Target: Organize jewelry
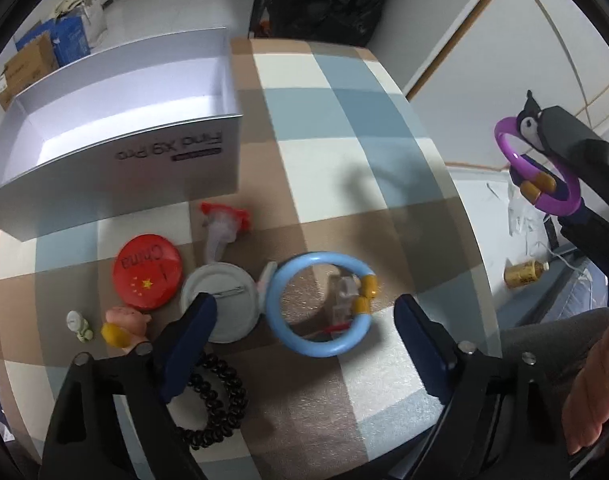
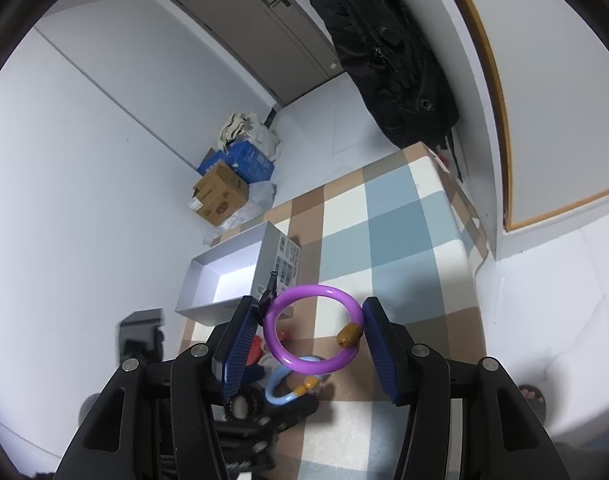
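A checked cloth in blue, tan and cream covers the surface (image 1: 344, 112), whose right edge drops to the floor. Open cloth is seen along the far and right parts, while the near-left is crowded. An open silver cardboard box (image 1: 116, 128) with a white inside stands at the far left.

The left claw (image 1: 304, 320) is spread wide, nothing held between its dark blue ribbed pads, above a glossy blue ring bracelet (image 1: 318, 304) with amber beads that lies flat on the cloth. Beside it lie a grey round badge back (image 1: 224, 304), a red round badge (image 1: 147, 271), a black coiled bracelet (image 1: 220, 400) and small figurines, possibly rubber.

The right claw (image 2: 304, 328) is pinching a smooth purple ring bracelet (image 2: 314, 330) with an amber bead and a black cartoon charm, lifted clear of the surface.
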Available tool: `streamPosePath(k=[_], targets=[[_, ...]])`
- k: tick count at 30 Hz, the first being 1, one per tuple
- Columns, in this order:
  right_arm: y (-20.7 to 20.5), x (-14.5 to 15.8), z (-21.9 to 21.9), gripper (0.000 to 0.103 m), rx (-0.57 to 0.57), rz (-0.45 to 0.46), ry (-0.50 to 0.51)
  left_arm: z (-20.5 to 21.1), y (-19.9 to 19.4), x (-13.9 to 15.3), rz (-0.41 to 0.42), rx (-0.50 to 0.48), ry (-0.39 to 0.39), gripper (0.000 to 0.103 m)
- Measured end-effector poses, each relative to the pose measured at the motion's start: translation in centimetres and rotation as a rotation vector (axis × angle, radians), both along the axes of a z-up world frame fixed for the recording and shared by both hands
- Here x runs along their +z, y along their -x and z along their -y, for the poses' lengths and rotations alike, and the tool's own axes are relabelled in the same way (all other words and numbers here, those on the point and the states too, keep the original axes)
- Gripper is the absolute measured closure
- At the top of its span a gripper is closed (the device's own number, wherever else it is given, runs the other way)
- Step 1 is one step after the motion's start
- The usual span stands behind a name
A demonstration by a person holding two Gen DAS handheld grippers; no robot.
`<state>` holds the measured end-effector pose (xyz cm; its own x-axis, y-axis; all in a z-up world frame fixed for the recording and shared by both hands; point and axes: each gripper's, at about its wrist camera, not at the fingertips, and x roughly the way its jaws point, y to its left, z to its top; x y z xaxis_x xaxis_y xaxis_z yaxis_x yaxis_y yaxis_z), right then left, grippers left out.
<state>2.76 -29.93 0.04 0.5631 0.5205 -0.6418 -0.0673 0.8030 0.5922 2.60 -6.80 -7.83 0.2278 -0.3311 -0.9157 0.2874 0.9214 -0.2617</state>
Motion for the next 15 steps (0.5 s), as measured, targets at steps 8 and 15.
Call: streamPosePath(k=[8,15], targets=[[0.4,0.1,0.5,0.050,-0.002,-0.002,-0.027,0.9,0.1,-0.3,0.038,-0.004,-0.045,0.046],[0.6,0.2,0.3,0.050,0.003,0.000,-0.028,0.9,-0.2,-0.1,0.023,0.012,-0.013,0.047]])
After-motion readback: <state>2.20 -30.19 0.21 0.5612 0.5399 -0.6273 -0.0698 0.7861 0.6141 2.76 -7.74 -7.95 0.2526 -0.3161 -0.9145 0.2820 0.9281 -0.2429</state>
